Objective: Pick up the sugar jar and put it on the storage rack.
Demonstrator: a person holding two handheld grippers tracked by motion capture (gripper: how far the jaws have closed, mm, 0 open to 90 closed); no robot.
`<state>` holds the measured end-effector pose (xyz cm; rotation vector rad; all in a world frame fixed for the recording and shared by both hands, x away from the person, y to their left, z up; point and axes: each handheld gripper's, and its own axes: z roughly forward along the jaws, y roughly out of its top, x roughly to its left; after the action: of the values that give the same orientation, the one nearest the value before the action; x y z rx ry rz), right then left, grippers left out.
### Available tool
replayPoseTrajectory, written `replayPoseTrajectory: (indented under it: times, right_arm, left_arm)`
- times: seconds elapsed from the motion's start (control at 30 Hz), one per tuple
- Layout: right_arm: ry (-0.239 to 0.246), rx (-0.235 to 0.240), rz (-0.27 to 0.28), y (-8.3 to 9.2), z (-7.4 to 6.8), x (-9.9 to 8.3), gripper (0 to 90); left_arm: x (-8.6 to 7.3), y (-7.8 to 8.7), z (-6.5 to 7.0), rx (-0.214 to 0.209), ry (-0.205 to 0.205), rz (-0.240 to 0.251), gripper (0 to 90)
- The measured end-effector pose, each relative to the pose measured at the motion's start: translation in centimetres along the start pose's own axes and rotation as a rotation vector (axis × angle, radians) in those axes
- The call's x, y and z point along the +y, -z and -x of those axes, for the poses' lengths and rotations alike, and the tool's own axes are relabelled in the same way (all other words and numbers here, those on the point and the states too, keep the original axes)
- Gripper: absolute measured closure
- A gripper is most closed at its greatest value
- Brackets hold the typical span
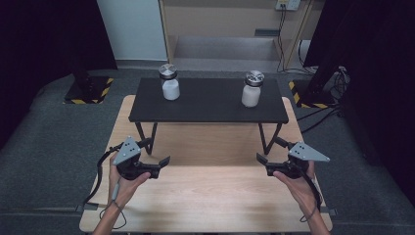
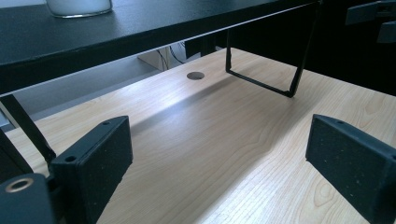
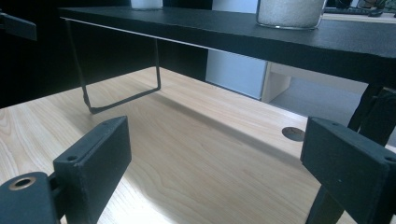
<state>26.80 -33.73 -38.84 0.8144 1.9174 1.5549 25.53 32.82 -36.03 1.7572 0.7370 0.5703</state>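
Hand-held gripper (image 1: 157,152) jaws apart over wooden table (image 1: 210,196); jars (image 1: 170,82) without readable labels.

The wooden table (image 1: 205,191) has a light grain finish and stands on grey carpet (image 1: 44,142). A low black shelf (image 1: 208,100) on thin metal legs rests on the table's far half. A round cable hole (image 2: 195,75) is set in the tabletop beneath the shelf. Behind the table, a pale wall panel (image 1: 132,29) adjoins a light wood cabinet (image 1: 220,24). Two stand bases with yellow-black hazard tape (image 1: 89,90) sit on the floor at either side. Cables (image 1: 318,115) run across the carpet at the right. Dark curtains (image 1: 49,39) flank the area.
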Motion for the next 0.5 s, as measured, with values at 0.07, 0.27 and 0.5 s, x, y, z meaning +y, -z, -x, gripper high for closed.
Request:
replayPoseTrajectory:
  times: [0.07,0.27,0.5]
  right_arm:
    - [0.001,0.001,0.003,-0.02,-0.05,0.03,8.6]
    - [0.003,0.005,-0.003,-0.06,-0.04,0.00,9.0]
    - [0.003,0.004,0.004,0.01,-0.05,0.02,9.0]
  left_arm:
    - [-0.01,0.06,-0.02,0.001,0.001,0.003,6.3]
    - [0.00,0.12,-0.06,0.000,0.000,0.003,6.3]
    - [0.01,0.12,-0.06,0.002,0.000,0.003,6.3]
